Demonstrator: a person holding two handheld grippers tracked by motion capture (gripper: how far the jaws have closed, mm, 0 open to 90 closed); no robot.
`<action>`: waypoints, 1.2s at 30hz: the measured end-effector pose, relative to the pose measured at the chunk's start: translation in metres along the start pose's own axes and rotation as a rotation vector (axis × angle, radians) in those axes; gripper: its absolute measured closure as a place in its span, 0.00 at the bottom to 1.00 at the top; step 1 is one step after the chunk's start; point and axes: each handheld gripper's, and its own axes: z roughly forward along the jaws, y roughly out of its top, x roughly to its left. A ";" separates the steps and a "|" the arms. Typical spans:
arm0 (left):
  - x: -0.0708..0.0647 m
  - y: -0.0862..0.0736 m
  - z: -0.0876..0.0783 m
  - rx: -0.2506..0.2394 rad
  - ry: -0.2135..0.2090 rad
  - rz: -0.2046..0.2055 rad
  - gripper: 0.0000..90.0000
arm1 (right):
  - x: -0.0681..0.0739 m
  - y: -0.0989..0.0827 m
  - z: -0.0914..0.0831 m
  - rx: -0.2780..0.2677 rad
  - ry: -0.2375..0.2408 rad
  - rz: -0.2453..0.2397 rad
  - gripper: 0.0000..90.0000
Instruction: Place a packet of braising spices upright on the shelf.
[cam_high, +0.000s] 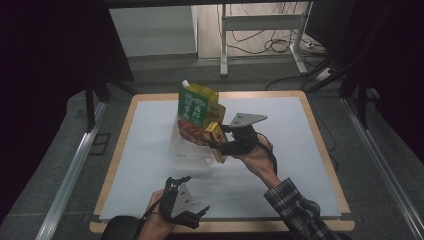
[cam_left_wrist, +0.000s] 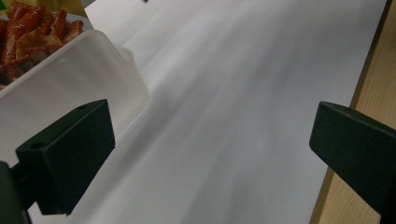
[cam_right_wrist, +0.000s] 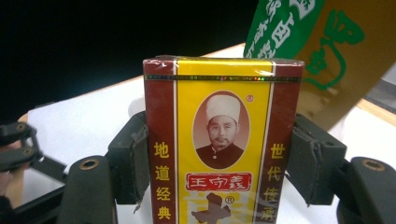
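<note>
The right gripper, clamped on the yellow box between its pads, should lower it squarely into the clear tub just ahead, clear of the green pouch, while the left gripper waits open.

Black claws, seemingly plaid sleeve

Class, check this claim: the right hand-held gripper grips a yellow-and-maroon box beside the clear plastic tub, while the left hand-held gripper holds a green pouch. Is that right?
One part is wrong. The left hand-held gripper holds nothing: the left gripper view shows its jaws wide apart over bare mat. The green pouch stands in the clear plastic tub. The right hand-held gripper does grip the yellow-and-maroon box.
</note>
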 end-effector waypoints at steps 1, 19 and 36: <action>0.000 0.000 0.000 0.000 0.000 0.000 0.00 | 0.000 0.000 0.002 0.001 -0.001 -0.002 0.36; -0.001 0.000 0.001 -0.001 -0.005 -0.003 0.00 | 0.004 0.001 0.039 -0.048 -0.008 0.010 0.36; -0.002 0.000 0.001 0.007 -0.008 0.008 0.00 | 0.012 -0.007 0.072 -0.096 0.028 0.053 0.36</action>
